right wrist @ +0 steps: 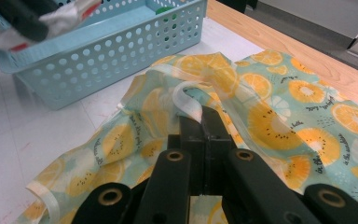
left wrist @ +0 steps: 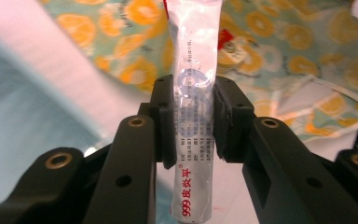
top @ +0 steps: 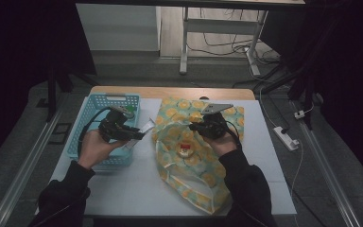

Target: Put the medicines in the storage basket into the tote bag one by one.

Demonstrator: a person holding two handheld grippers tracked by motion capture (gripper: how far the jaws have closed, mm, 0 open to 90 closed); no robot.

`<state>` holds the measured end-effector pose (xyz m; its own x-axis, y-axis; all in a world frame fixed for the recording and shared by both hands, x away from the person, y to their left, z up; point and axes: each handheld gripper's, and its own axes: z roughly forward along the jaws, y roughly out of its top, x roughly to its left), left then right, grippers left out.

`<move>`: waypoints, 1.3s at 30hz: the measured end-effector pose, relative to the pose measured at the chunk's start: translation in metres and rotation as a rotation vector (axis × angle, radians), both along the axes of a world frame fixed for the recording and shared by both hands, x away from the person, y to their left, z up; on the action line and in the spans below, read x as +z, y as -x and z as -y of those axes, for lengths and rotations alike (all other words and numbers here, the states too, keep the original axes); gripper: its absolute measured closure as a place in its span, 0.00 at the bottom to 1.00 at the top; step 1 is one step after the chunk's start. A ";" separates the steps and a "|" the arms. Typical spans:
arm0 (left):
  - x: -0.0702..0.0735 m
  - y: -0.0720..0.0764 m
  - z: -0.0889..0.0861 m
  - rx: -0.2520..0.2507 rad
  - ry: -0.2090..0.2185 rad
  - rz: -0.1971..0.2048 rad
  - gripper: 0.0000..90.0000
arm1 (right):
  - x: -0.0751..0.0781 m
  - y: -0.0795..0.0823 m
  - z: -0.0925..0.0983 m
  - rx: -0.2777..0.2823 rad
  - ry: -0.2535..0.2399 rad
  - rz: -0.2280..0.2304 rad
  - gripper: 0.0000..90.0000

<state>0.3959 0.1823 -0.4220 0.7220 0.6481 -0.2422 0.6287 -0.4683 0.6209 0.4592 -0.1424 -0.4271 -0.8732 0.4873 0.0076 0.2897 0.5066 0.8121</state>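
A tube (left wrist: 193, 116) is clamped between the fingers of the left gripper (left wrist: 193, 122), its ends reaching beyond them above the basket (top: 90, 118). The handle (right wrist: 189, 103) of the bag (right wrist: 279, 112) is pinched at the tips of the right gripper (right wrist: 204, 122), whose fingers are pressed together on it.

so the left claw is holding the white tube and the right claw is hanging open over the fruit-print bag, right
Not quite. The left claw does hold the white tube, but the right claw is not open: the right gripper view shows it shut on the rim of the fruit-print bag.
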 end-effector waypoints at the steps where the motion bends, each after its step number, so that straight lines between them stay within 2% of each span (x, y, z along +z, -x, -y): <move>1: 0.000 0.000 0.004 -0.013 0.001 -0.001 0.79 | 0.000 0.000 0.000 0.000 -0.002 0.001 1.00; 8: -0.005 -0.001 0.035 -0.086 -0.008 -0.015 0.79 | 0.001 0.001 -0.001 0.003 -0.004 0.004 1.00; 16: -0.015 -0.014 0.068 -0.129 -0.033 -0.034 0.79 | 0.003 0.002 0.000 0.005 -0.013 0.006 1.00; 17: -0.015 -0.014 0.068 -0.129 -0.033 -0.034 0.79 | 0.003 0.002 0.000 0.005 -0.013 0.006 1.00; 22: -0.023 -0.024 0.089 -0.139 -0.046 -0.045 0.79 | 0.005 0.003 0.000 0.009 -0.016 0.009 1.00; 29: -0.029 -0.037 0.106 -0.138 -0.061 -0.050 0.79 | 0.006 0.004 -0.001 0.015 -0.020 0.012 1.00; 33: -0.031 -0.044 0.113 -0.131 -0.043 -0.049 0.79 | 0.006 0.005 -0.001 0.017 -0.021 0.012 1.00; 39: -0.036 -0.051 0.123 -0.119 -0.065 -0.022 0.79 | 0.006 0.005 -0.001 0.017 -0.021 0.011 1.00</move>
